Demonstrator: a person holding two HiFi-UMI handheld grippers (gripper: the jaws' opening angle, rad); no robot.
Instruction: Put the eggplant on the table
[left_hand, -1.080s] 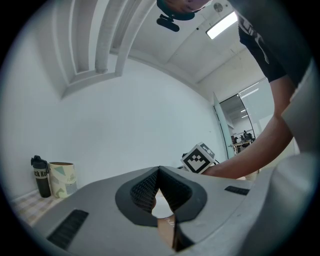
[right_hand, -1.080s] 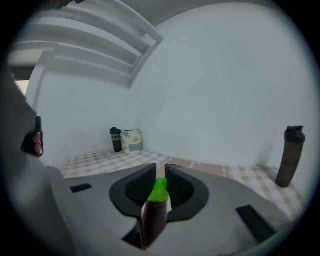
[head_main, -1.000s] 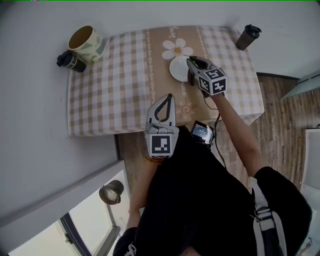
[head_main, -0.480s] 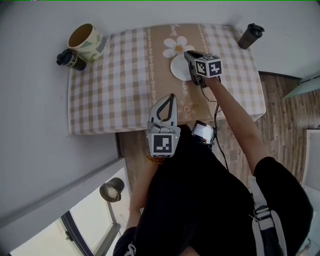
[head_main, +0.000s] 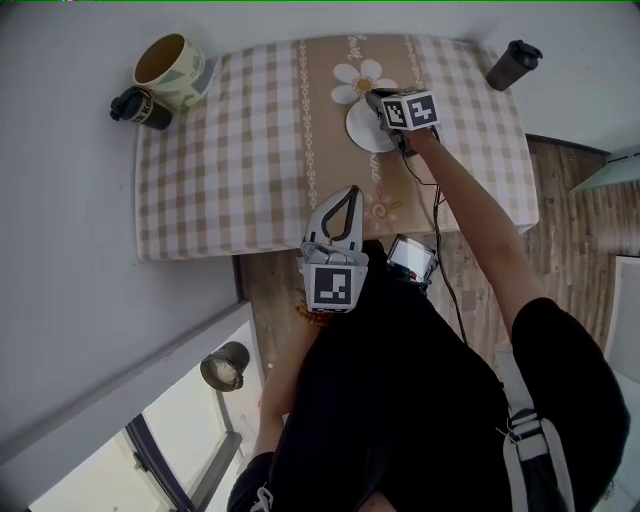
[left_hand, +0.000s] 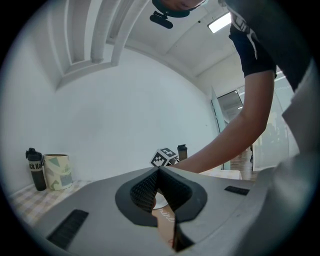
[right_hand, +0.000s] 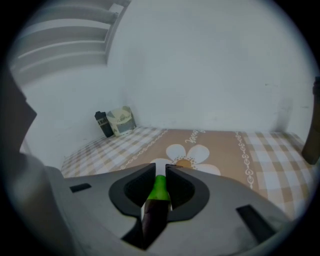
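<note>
A dark purple eggplant (right_hand: 156, 207) with a green stem sits between the jaws of my right gripper (right_hand: 160, 172). The jaws are opening, but the pads still touch its sides. In the head view the right gripper (head_main: 376, 99) hangs over a white plate (head_main: 360, 133) beside the daisy print on the checked tablecloth (head_main: 230, 150). The eggplant is hidden there behind the gripper. My left gripper (head_main: 348, 193) is held at the table's near edge, shut and empty. In the left gripper view its tips (left_hand: 159, 171) meet.
A large patterned mug (head_main: 168, 66) and a dark bottle (head_main: 135, 105) stand at the table's far left corner. Another dark bottle (head_main: 513, 62) is at the far right corner. A wall borders the table's far side. A small device (head_main: 412, 258) hangs at the person's waist.
My right gripper has moved down and farther across the plate toward the daisy print, eggplant still between its jaws. The left gripper has hardly moved.
</note>
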